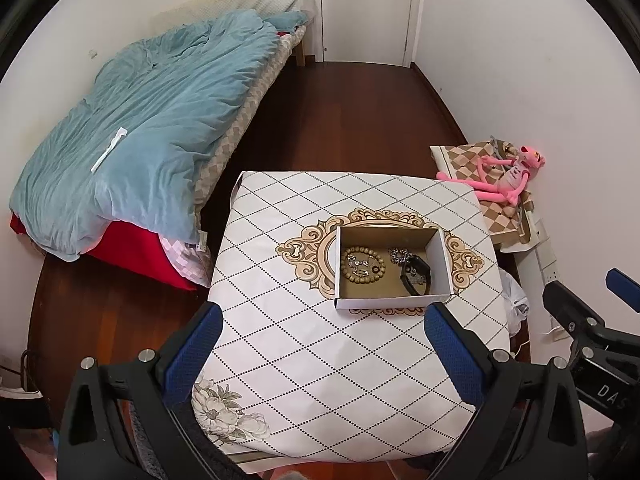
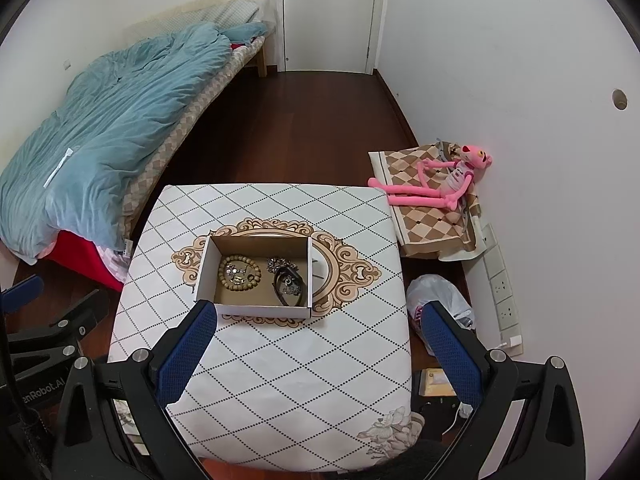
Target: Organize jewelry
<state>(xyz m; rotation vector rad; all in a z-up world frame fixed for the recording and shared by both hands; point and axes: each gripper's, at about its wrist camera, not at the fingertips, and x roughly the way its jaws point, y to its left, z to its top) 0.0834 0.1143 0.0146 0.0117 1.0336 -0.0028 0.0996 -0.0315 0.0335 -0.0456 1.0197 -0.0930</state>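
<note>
An open cardboard box (image 1: pixel 440 258) (image 2: pixel 206 266) sits mid-table. Inside lie a wooden bead bracelet (image 1: pixel 381 268) (image 2: pixel 224 283) ringing some silver pieces (image 1: pixel 358 262) (image 2: pixel 236 272), and on the right a black band (image 1: pixel 408 280) (image 2: pixel 276 282) with a silver chain (image 1: pixel 398 255) (image 2: pixel 276 262). My left gripper (image 1: pixel 322 320) is open and empty, above the table's near side, short of the box. My right gripper (image 2: pixel 320 318) is open and empty, also short of the box.
The table (image 1: pixel 304 360) (image 2: pixel 280 380) has a white diamond-pattern cloth. A bed with a blue duvet (image 1: pixel 152 120) (image 2: pixel 100 120) stands left. A pink plush toy (image 1: pixel 508 178) (image 2: pixel 440 184) lies on a checked cloth right. A plastic bag (image 2: pixel 440 292) is on the floor.
</note>
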